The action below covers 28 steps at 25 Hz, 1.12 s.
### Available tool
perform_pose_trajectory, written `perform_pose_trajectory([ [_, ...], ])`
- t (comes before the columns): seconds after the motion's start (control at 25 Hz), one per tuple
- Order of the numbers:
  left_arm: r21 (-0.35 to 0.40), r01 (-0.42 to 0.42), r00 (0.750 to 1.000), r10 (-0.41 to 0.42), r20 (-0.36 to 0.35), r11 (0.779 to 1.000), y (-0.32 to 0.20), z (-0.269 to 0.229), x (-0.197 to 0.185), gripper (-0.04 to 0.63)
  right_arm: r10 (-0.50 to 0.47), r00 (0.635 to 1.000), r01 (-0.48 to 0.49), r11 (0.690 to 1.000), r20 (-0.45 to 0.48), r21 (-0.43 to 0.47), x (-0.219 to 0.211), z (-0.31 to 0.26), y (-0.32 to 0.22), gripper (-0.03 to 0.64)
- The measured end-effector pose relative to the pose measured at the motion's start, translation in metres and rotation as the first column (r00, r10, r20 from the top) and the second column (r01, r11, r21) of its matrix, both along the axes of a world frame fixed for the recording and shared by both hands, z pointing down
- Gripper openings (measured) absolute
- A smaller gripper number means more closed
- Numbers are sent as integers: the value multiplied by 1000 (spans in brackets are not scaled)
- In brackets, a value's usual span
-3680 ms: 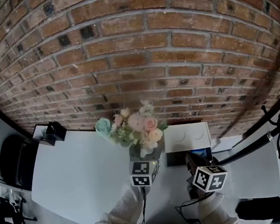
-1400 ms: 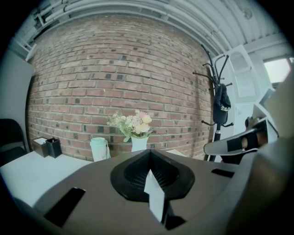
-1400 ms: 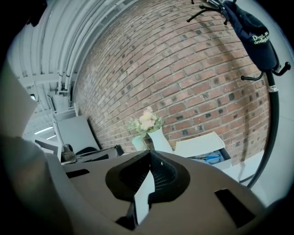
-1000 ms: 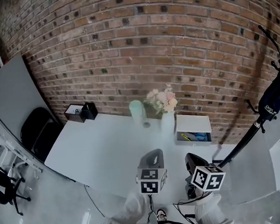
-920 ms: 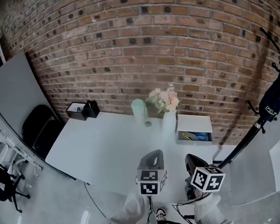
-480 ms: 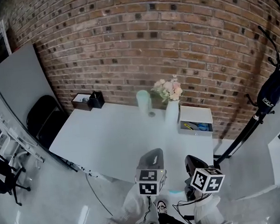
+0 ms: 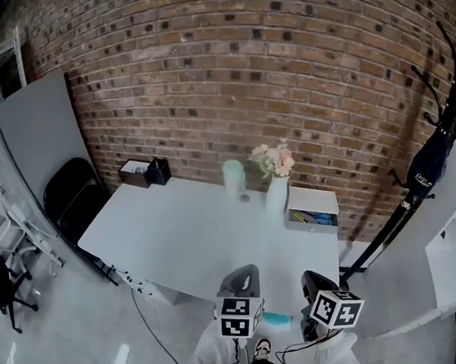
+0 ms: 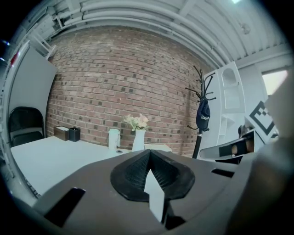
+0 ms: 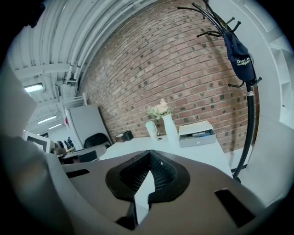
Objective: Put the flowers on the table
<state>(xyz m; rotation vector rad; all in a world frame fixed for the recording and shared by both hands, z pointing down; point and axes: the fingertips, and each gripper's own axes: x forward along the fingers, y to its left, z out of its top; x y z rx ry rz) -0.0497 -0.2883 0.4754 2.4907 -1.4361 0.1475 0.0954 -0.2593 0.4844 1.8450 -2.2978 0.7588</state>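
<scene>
The left gripper (image 8: pixel 149 155) has its jaws pressed together with nothing between them. The right gripper (image 9: pixel 150 155) is the same, its jaw tips meeting on empty air. Both are at the near edge of the white table (image 7: pixel 177 236).

The flowers (image 7: pixel 273 160), a pale pink and cream bunch, stand in a tall white vase (image 7: pixel 276 200). It is well ahead of both grippers, at the far side of the table, close to the brick wall (image 7: pixel 227 75). In the left gripper view the vase stands upright a little left of the jaw tips. In the right gripper view it is a little to their right.

Just left of the vase is a pale green cup (image 7: pixel 234 176); its contents cannot be seen. Just right of the vase is a white drawer box (image 7: pixel 313 209), its drawer pulled out with blue and yellow items inside. Far off to the left of both grippers, a small black holder (image 7: pixel 160 172) sits touching an open box (image 7: pixel 134 173) with something pale in it.
</scene>
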Motion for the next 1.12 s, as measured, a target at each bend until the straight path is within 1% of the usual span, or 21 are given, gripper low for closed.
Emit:
perform_pose_trajectory([
  [0.16, -10, 14, 1000, -15, -21, 1000, 5, -1, -1, 9, -4, 1000, 4, 1000, -16, 5, 3, -2, 9, 23],
  [0.4, -8, 11, 999, -12, -43, 1000, 28, 0, 3, 9, 14, 1000, -15, 1000, -3, -19, 8, 9, 34, 23],
  [0.56, -17, 1, 999, -1, -32, 1000, 38, 0, 8, 9, 18, 1000, -18, 1000, 11, -14, 8, 8, 43, 23],
  [0.92, 11, 9, 1000, -9, -4, 1000, 45, -14, 16, 9, -27, 999, 25, 999, 38, 34, -3, -10, 41, 23],
  [1.12, 2, 17, 1000, -17, 3, 1000, 50, -20, 26, 9, -39, 998, 37, 998, 56, 41, 4, -13, 41, 23],
])
